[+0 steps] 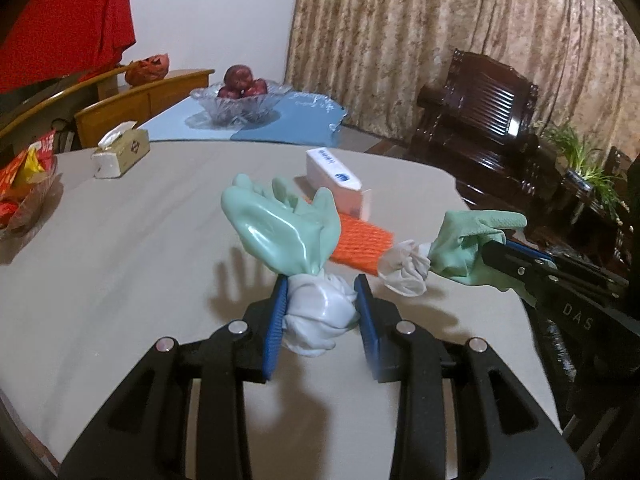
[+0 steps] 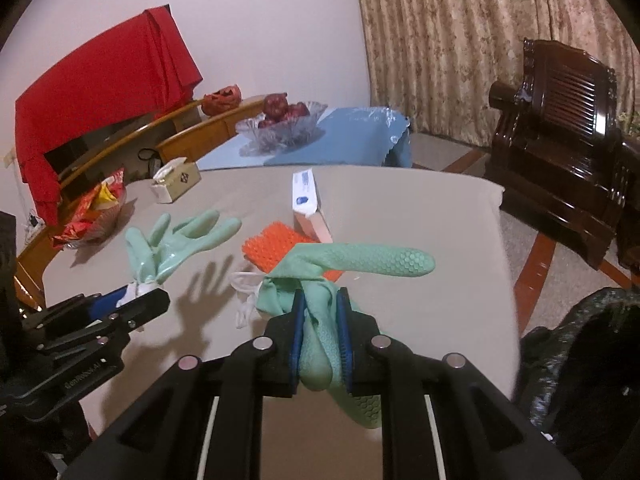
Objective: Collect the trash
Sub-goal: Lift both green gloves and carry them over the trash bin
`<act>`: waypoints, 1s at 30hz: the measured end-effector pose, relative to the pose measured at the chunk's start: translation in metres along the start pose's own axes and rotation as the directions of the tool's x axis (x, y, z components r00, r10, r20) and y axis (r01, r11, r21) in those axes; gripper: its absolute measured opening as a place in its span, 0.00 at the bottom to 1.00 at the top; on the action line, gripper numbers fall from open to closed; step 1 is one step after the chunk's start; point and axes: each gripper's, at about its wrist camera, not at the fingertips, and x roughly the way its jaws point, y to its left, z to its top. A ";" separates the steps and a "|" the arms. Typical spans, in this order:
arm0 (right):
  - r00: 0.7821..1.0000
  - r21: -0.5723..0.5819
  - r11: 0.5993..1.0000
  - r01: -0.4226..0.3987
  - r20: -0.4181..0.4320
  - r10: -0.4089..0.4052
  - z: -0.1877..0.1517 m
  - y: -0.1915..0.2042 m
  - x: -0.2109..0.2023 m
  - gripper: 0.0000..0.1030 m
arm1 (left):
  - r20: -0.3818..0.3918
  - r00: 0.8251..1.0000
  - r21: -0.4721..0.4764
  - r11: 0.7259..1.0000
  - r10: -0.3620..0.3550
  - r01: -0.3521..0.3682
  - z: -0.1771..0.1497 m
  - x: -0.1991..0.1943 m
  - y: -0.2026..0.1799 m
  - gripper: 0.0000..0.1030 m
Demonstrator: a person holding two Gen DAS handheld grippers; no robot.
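Two mint-green rubber gloves with white linings hang above the grey table (image 1: pixel 120 248). My left gripper (image 1: pixel 322 312) is shut on the white cuff of one green glove (image 1: pixel 280 232), whose fingers stick up. My right gripper (image 2: pixel 320 340) is shut on the bunched body of the other green glove (image 2: pixel 372 262), one finger pointing right. The left gripper (image 2: pixel 132 304) and its glove (image 2: pixel 180 240) show at the left of the right wrist view. The right gripper (image 1: pixel 504 252) and its glove (image 1: pixel 468 248) show at the right of the left wrist view. An orange mesh pad (image 2: pixel 276 248) lies on the table beneath them.
A white and pink box (image 2: pixel 308 204) lies past the orange pad (image 1: pixel 360 246). A tissue box (image 1: pixel 120 152) and a snack bowl (image 1: pixel 24 196) sit at the far left. A glass fruit bowl (image 1: pixel 240 104) stands on a blue table. A black trash bag (image 2: pixel 580 344) opens at the right.
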 end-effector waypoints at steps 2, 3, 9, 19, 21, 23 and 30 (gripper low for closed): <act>1.000 -0.003 1.000 0.003 0.014 -0.003 0.002 -0.002 -0.009 0.15 | 0.010 1.000 0.010 1.000 -0.006 0.006 0.002 -0.005 -0.008 0.31; 1.000 -0.005 1.000 0.005 0.019 -0.005 0.002 -0.003 -0.013 0.15 | 0.014 1.000 0.015 1.000 -0.010 0.009 0.003 -0.008 -0.012 0.31; 0.998 0.004 1.000 0.022 0.062 -0.022 0.007 -0.015 -0.039 0.15 | 0.034 0.999 0.042 0.998 -0.041 0.039 0.009 -0.020 -0.034 0.31; 0.991 0.016 0.998 0.061 0.121 -0.062 0.007 -0.040 -0.082 0.15 | 0.059 0.993 0.090 0.991 -0.104 0.099 0.015 -0.039 -0.074 0.31; 0.988 0.024 0.997 0.070 0.134 -0.073 0.006 -0.046 -0.091 0.15 | 0.062 0.991 0.098 0.989 -0.114 0.108 0.014 -0.041 -0.082 0.31; 0.986 0.033 0.996 0.081 0.143 -0.085 0.005 -0.053 -0.099 0.15 | 0.064 0.989 0.108 0.986 -0.133 0.126 0.014 -0.042 -0.095 0.31; 0.973 0.090 0.985 0.145 0.169 -0.159 -0.007 -0.091 -0.136 0.15 | 0.057 0.976 0.165 0.966 -0.212 0.200 0.010 -0.047 -0.142 0.31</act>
